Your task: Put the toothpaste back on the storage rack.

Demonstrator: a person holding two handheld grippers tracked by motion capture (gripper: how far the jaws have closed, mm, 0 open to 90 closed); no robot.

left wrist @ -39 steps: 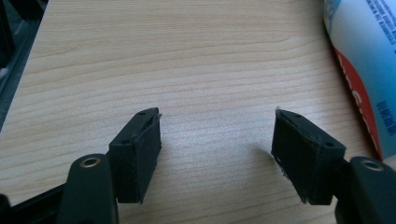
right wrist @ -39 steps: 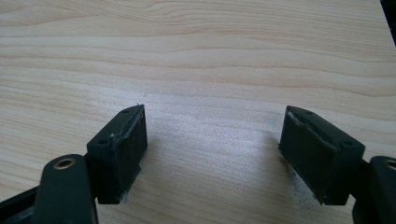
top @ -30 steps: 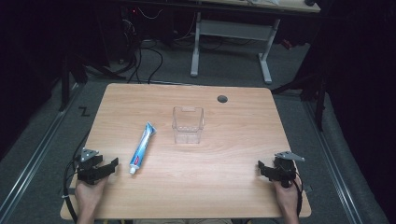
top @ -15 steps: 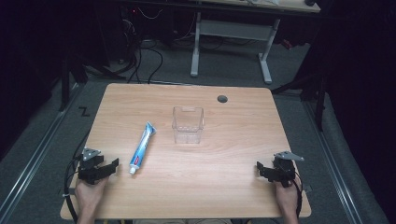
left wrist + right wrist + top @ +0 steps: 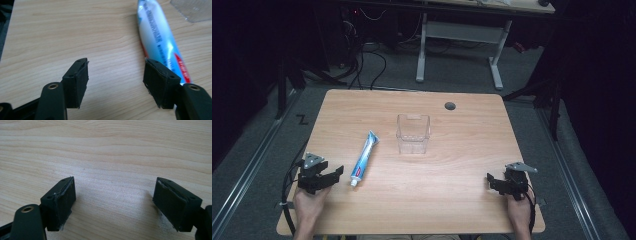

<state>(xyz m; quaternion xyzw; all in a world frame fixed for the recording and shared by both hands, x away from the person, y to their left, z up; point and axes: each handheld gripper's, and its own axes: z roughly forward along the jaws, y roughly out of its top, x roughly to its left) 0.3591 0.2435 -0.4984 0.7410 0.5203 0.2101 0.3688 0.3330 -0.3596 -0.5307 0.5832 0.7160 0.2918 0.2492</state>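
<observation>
The toothpaste tube is seen lying on the table, left of the clear container; its print is resolved in the left gripper view alone. The left gripper, just beside the tube's cap end, is held low, jaws apart and just closing slightly, nothing between. The right gripper rests near the table's right edge, jaws spread, empty.

Left gripper lifted a little off the table beside the toothpaste tube, jaws just closing slightly, nothing between.
</observation>
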